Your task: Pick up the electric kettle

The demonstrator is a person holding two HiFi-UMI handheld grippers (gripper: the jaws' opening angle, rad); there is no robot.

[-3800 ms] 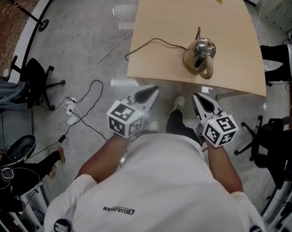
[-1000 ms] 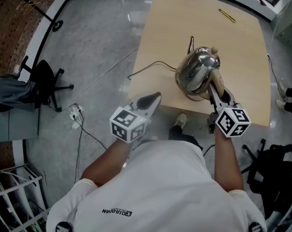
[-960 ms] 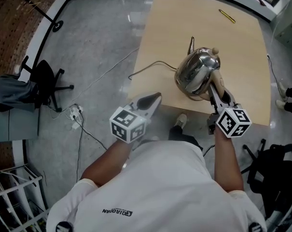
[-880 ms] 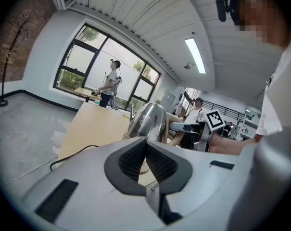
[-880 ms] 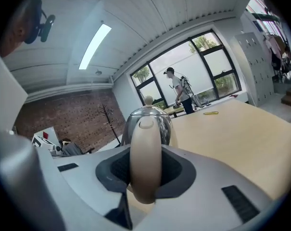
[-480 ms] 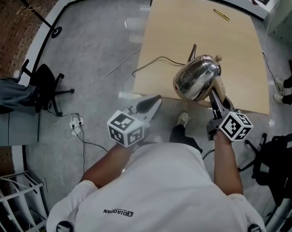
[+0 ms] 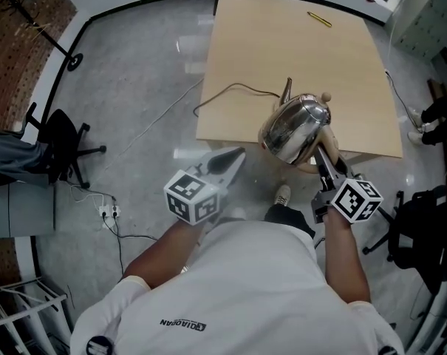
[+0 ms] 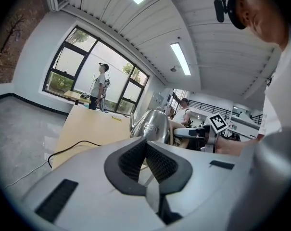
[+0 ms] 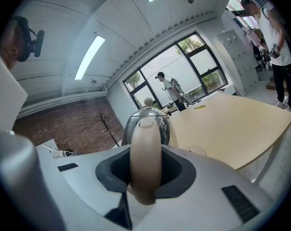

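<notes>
Holding the electric kettle by its beige handle in the right gripper, clamped from both sides. Apparently lifted off the counter and tilted, at centre right of the head view, over the near edge. Keeping the left gripper closed on nothing, lower centre-left, beyond that edge. Likely risks: pivoting or slipping in so narrow a hold, with the heavy steel body hanging far out from the pads; spilling through the spout if filled, though impossible to tell; snagging the black cord just left of the spout. Plenty of bare counter toward the top, with only a yellow pen near the far edge; open floor at left; an office chair close at lower right.
</notes>
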